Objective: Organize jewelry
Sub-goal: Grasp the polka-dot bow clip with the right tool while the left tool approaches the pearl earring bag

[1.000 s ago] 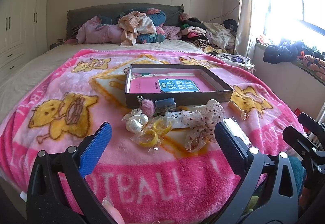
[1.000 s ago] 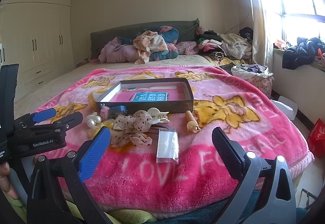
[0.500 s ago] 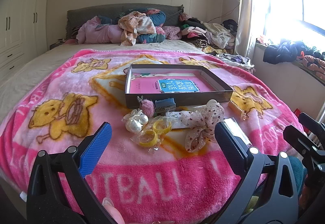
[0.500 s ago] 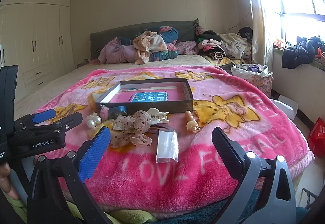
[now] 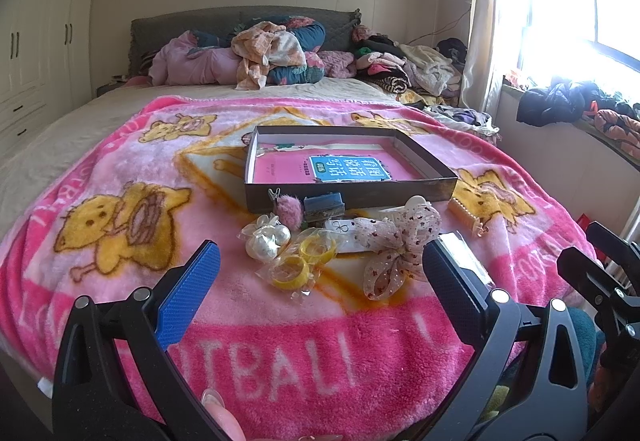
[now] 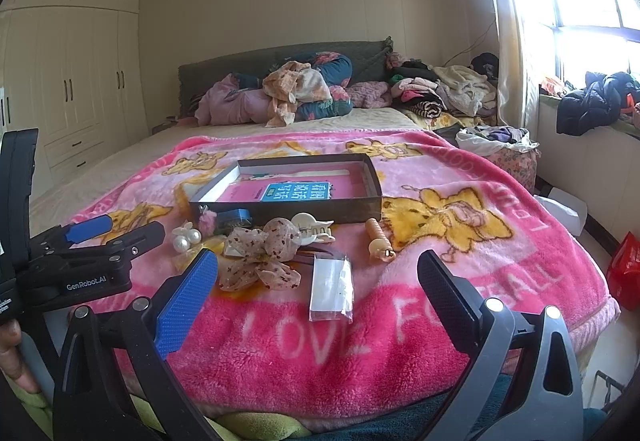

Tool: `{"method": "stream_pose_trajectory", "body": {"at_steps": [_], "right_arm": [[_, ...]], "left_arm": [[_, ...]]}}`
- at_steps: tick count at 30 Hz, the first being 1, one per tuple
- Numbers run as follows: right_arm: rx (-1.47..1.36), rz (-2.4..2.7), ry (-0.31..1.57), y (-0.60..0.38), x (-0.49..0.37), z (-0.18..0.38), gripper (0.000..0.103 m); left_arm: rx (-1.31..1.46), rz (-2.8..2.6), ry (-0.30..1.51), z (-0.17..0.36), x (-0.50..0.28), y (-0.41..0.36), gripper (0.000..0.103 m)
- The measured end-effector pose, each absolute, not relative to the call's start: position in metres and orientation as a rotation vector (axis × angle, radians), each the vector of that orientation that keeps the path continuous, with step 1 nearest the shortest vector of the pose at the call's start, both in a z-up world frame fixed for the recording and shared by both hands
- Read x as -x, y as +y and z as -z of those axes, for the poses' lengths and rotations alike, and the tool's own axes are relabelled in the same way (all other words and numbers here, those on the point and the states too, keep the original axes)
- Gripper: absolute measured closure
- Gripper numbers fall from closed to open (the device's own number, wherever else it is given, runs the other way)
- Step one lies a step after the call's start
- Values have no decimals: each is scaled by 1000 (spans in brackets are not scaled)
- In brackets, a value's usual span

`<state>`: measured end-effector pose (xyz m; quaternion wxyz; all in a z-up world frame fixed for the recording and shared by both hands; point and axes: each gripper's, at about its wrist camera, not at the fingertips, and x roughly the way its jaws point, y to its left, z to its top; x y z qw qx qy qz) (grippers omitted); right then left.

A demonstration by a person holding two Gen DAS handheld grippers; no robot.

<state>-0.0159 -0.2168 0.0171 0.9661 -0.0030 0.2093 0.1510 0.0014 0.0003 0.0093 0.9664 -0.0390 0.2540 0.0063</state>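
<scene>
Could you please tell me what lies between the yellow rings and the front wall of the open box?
In the left wrist view, a pearl hair tie, a pink fuzzy clip and a small blue box lie between the yellow rings and the open box.

Black hand-held gripper (image 6: 316, 293), blue textured pad, silver screws, "GenRobot.AI" lettering.

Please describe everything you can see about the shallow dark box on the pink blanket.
The shallow dark rectangular box looks like cardboard, with low brownish walls and no lid. It lies flat and open on the pink cartoon-print blanket, its long side facing the cameras. Inside lies a flat pink booklet with a teal title panel of Chinese characters. Small items crowd its front wall: a fluffy pink hair clip and a small dark blue case. Whether they touch it is unclear. Neither gripper is near it.
</scene>
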Motion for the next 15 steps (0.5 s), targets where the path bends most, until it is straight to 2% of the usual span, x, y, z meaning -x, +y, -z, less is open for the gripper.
{"method": "stream_pose_trajectory", "body": {"at_steps": [15], "right_arm": [[21,-374,481,-204,4,-12,6]], "left_arm": [[124,-20,540,3,-8,9,10]]}}
